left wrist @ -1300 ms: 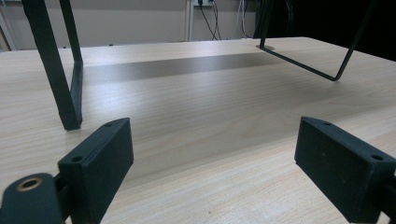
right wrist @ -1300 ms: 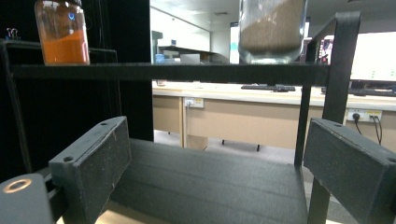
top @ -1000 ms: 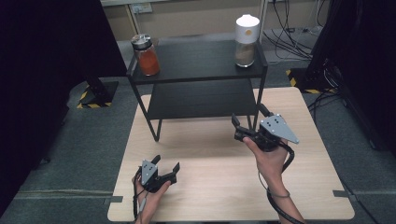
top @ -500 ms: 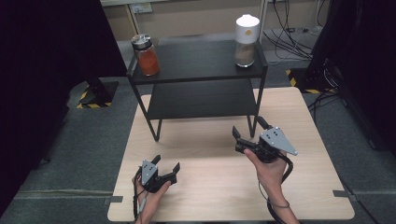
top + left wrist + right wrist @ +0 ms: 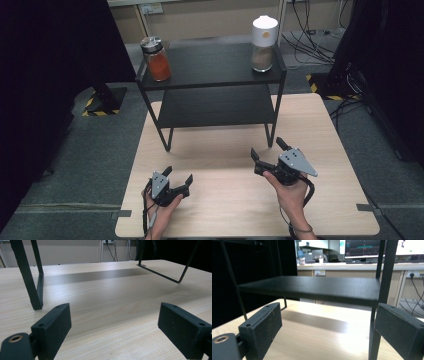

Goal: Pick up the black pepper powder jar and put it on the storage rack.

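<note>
A black two-tier shelf (image 5: pixel 210 87) stands at the far side of the wooden table (image 5: pixel 240 200). On its top tier sit a glass jar of orange-red contents (image 5: pixel 156 59) at the left and a white-lidded jar of brown contents (image 5: pixel 263 44) at the right. My left gripper (image 5: pixel 178 175) rests low near the table's front left, open and empty. My right gripper (image 5: pixel 268 149) is held open just in front of the shelf's right front leg (image 5: pixel 272 120), nothing between its jaws. The shelf's lower tier (image 5: pixel 312 288) lies level ahead in the right gripper view, and the shelf's left leg (image 5: pixel 28 277) rises in the left gripper view.
Black curtains stand to the left and right of the table. Cables (image 5: pixel 320 25) lie on the grey floor behind the shelf. Yellow-black floor tape (image 5: pixel 92 105) marks a stand base at the left.
My right gripper has drawn back toward the person and slightly lower, away from the shelf. The left gripper has not moved.
</note>
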A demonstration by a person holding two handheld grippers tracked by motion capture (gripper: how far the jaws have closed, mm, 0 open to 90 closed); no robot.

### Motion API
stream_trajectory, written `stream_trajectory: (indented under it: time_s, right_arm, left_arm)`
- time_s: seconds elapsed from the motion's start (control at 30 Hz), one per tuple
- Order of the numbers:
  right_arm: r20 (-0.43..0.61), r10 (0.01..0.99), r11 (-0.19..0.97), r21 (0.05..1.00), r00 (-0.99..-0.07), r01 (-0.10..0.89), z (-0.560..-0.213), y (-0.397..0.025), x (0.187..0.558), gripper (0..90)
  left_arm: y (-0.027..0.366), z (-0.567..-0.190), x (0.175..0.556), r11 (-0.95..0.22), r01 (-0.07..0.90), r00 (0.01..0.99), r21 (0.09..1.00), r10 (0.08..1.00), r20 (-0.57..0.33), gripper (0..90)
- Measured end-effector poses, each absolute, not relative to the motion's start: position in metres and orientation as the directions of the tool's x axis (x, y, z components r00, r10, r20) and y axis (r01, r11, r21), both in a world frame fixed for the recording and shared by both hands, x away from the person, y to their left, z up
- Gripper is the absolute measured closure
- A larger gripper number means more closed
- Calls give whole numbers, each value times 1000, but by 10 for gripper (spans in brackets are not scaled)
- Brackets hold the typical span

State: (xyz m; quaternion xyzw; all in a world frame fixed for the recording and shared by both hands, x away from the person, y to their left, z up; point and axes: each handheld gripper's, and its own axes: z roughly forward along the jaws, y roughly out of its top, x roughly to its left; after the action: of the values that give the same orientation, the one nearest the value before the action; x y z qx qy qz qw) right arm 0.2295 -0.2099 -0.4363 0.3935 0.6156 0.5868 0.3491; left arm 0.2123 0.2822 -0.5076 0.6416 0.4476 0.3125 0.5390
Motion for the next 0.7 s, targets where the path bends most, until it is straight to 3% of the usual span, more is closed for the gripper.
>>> stream_trajectory:
  time_s: [0.7]
  right_arm:
    - [54,879,47,979,-473,198,-479,-212,219,79]
  left_arm:
    - [282,-508,212,-16,237,404,971,911,-84,110]
